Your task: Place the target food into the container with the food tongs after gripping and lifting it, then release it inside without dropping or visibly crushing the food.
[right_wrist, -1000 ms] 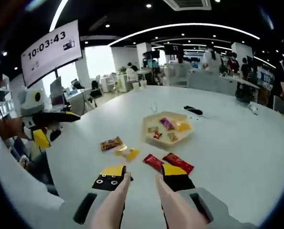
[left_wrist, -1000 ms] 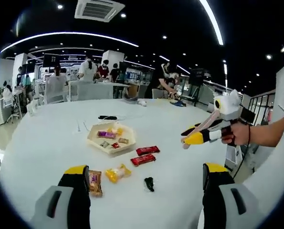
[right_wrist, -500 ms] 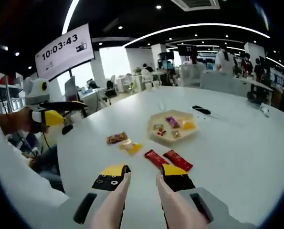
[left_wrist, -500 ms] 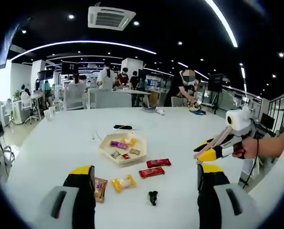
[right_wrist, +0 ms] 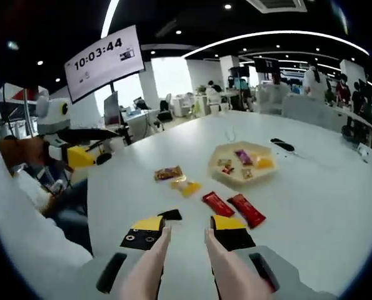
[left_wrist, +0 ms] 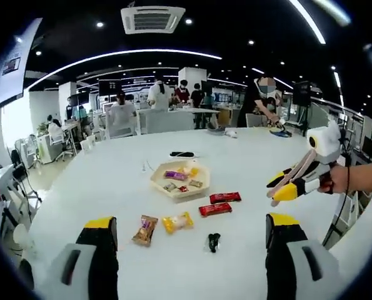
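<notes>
Holding both tools back from the food, the person has nothing gripped yet. In the left gripper view the left gripper (left_wrist: 189, 247) hangs over the near edge of the round white bench (left_wrist: 98, 181) with its yellow-tipped black fingers (left_wrist: 100, 240) spread wide apart and empty, which leaves room for whatever comes between them. The right gripper (right_wrist: 189, 232) carries pale pinkish food tongs (right_wrist: 149, 265) along its fingers; the tong arms stand a little apart with nothing between them.

Loose snacks lie on the bench, probably set out within easy reach: a brown wrapped snack (left_wrist: 145, 229), a yellow wrapped snack (left_wrist: 176, 222), two red wrapped bars (left_wrist: 219, 204) and a small black piece (left_wrist: 213, 240). Just beyond them sits the shallow beige hexagonal tray (left_wrist: 164, 187), already holding several small packets, so any carry would be short. Which snack is the target I cannot tell.
</notes>
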